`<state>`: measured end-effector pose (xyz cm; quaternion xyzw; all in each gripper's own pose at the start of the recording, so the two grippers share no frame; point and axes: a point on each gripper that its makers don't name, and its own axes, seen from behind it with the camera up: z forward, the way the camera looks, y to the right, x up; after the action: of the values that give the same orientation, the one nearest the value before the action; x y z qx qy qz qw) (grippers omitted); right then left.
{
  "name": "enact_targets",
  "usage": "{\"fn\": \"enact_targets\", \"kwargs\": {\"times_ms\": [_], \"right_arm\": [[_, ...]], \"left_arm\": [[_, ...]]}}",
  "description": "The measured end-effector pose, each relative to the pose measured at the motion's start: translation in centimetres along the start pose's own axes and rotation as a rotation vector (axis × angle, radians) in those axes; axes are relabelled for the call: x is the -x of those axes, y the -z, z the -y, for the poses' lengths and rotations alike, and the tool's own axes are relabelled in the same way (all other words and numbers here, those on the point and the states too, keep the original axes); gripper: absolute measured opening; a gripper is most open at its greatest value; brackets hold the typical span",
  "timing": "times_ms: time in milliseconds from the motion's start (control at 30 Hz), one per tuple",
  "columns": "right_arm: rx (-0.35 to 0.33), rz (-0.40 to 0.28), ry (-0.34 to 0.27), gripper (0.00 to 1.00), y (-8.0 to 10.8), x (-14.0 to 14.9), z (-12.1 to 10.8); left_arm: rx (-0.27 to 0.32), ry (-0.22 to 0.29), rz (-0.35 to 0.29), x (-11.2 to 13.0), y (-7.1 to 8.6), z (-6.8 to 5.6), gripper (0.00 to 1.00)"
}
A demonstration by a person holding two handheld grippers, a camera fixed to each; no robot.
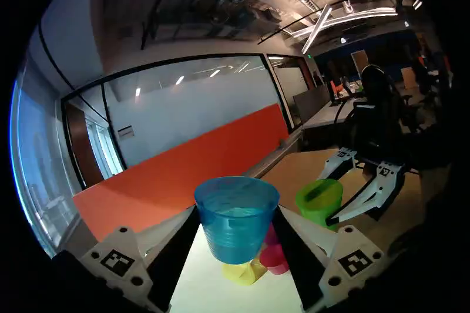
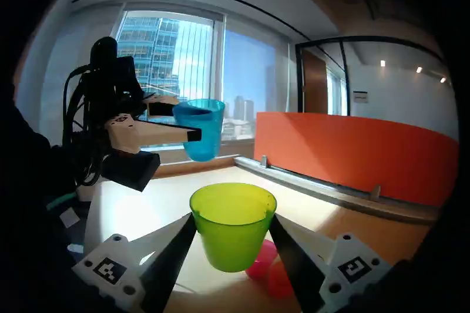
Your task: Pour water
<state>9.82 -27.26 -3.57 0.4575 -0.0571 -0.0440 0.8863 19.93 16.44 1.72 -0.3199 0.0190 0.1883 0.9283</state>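
Pre-pour stage: left gripper (image 1: 237,214) clamped on a tapered, translucent blue plastic cup (image 1: 236,231) with water inside, held above the pale table (image 1: 235,289). Right gripper (image 2: 232,219) clamped on a smooth translucent green cup (image 2: 232,236), seemingly empty, near but apart. Next move, as I judge it: bring the blue rim over the green mouth, then tilt slowly.

Open air lies between the left claw (image 1: 236,213), clamped on a blue cup (image 1: 236,231), and the right claw (image 2: 231,222), gripping a green cup (image 2: 232,242). Below them, pink cups (image 2: 265,257) and a yellow cup (image 1: 244,272) clutter the worktop (image 1: 235,296); an orange partition (image 2: 352,154) blocks beyond.
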Motion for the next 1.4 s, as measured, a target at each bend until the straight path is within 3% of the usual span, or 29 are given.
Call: {"fn": "enact_targets", "kwargs": {"times_ms": [600,1400], "right_arm": [[-0.052,0.0,0.013,0.88,-1.2,-0.2,2.0],[-0.085,-0.017,0.005,0.88,-2.4,-0.9,3.1]], "left_arm": [[-0.026,-0.156,0.009,-2.1,-0.4,0.4,0.84],[-0.027,-0.274,0.022,-3.6,-0.5,0.4,0.84]]}}
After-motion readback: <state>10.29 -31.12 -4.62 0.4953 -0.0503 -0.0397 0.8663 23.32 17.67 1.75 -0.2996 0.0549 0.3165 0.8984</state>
